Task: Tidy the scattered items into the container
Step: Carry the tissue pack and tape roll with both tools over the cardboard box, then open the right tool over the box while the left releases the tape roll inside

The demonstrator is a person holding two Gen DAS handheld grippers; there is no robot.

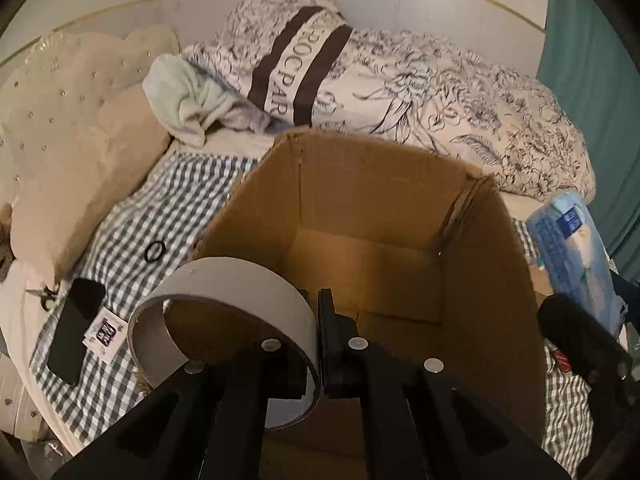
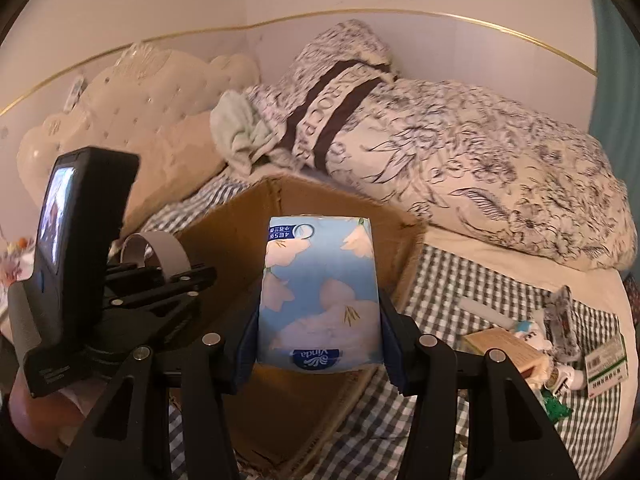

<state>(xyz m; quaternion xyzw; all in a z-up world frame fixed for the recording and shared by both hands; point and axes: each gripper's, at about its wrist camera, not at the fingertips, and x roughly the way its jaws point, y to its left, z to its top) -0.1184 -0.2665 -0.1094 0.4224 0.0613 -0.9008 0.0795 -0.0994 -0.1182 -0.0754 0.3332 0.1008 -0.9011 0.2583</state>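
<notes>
Both grippers hover at the box (image 1: 372, 216), an open cardboard carton standing on the checked sheet of the bed (image 1: 168, 196), between the headboard side and the bunched quilt (image 1: 460, 112); it looks empty inside. Step in hand, as judged: carry both loads over the rim and let go inside. To do it well, each load should clear the near wall first, then go low before release, so nothing bounces out or snags on the upright flaps. The two tools are close together, so letting go one at a time seems safer. The right gripper (image 2: 320, 308) clamps a blue tissue pack (image 2: 320, 288) across its width, pads pressed on both sides; the pack stands upright between the fingers, in front of the box's near corner and, as far as can be told, not yet over the opening. The left gripper (image 1: 318, 344) is pinched shut on the wall of a tape roll (image 1: 236, 312), one finger inside the ring, one outside; the roll hangs to the left of the jaws, just over the box's near-left edge. Left on the sheet: a phone (image 1: 74, 332), a card (image 1: 105, 332), a black hair ring (image 1: 155, 251) and small scissors (image 1: 46, 296) toward the left edge, small packets (image 2: 560, 340) toward the right.
</notes>
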